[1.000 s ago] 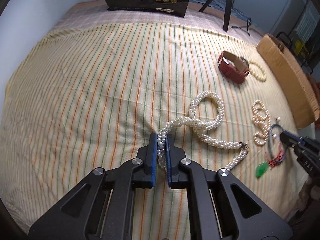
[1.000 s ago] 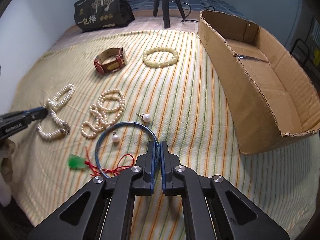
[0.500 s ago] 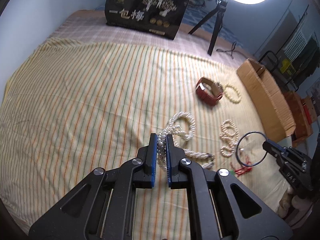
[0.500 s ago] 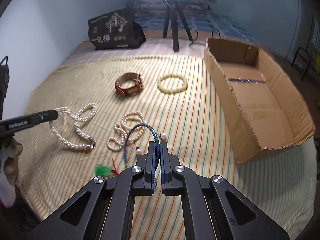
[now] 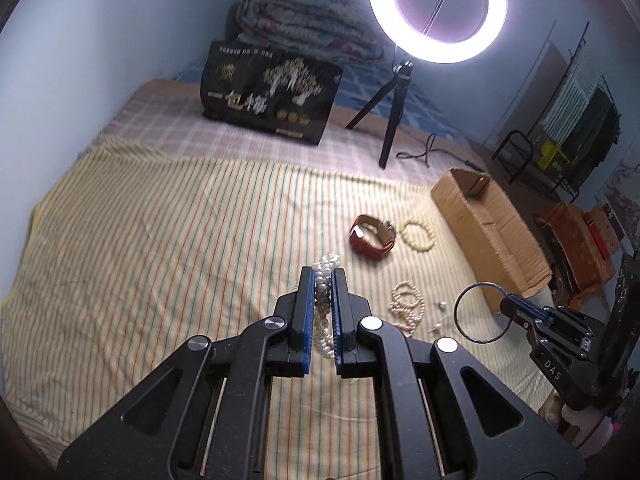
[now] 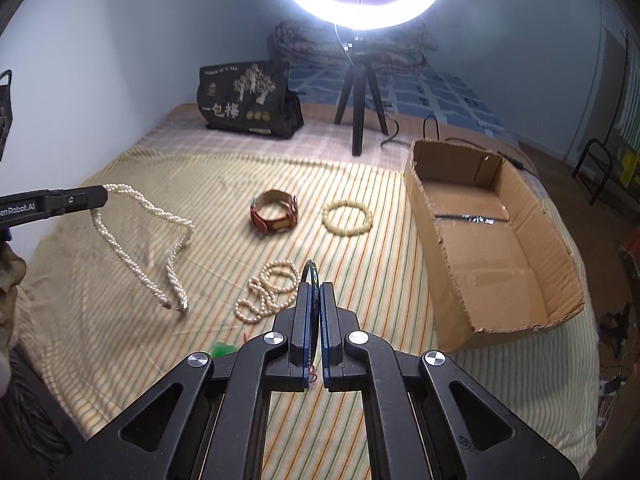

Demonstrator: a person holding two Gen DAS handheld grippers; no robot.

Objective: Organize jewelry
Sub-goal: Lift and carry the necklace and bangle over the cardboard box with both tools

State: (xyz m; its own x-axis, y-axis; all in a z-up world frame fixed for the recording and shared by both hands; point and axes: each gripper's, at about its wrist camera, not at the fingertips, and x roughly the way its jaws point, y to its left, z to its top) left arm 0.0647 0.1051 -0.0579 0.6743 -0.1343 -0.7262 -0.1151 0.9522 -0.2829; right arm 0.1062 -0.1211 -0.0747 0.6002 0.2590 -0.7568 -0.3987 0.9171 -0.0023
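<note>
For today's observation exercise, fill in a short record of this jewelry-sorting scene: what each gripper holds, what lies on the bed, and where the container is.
left gripper: shut on pearl necklace, which hangs above the striped sheet
right gripper: shut on blue hoop
loose on sheet: red-strap watch, yellow bead bracelet, small pearl strand, green pendant
container: cardboard box, open, right of the jewelry
in box: one thin dark item, unclear

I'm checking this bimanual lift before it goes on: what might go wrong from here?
The pearl necklace hangs in a long loop from the left gripper, its low end near the striped sheet; it may drag or snag. The right gripper pinches only the thin blue hoop, which may twist or slip.
</note>
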